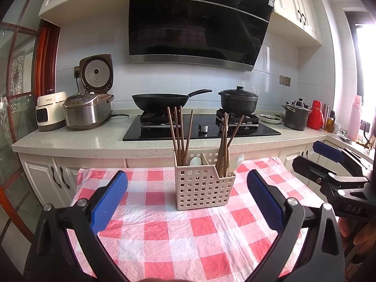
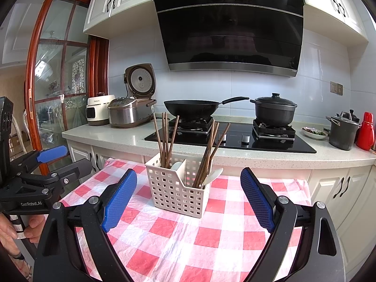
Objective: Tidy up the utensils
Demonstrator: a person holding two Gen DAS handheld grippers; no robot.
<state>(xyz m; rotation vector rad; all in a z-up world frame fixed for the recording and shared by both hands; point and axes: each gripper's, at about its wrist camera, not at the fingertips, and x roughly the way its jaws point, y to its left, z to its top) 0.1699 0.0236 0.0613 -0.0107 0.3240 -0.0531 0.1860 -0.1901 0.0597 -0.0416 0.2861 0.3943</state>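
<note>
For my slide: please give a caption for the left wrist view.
Open left gripper facing a utensil basket on checked cloth.

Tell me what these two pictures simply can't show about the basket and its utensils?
- Chopstick tips: both views, hidden behind the basket walls.
- Left spoon: only its end shows above the rim.
- Whether other utensils lie low inside: the basket walls hide that.
- Right tool: left view's edge crops it.

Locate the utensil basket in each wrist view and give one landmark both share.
Left wrist: basket at centre, between the open left gripper's fingers, on the checked cloth.
Right wrist: basket slightly left of centre, nearer the right gripper's left finger.
Shared landmark: the black wok behind it.
</note>
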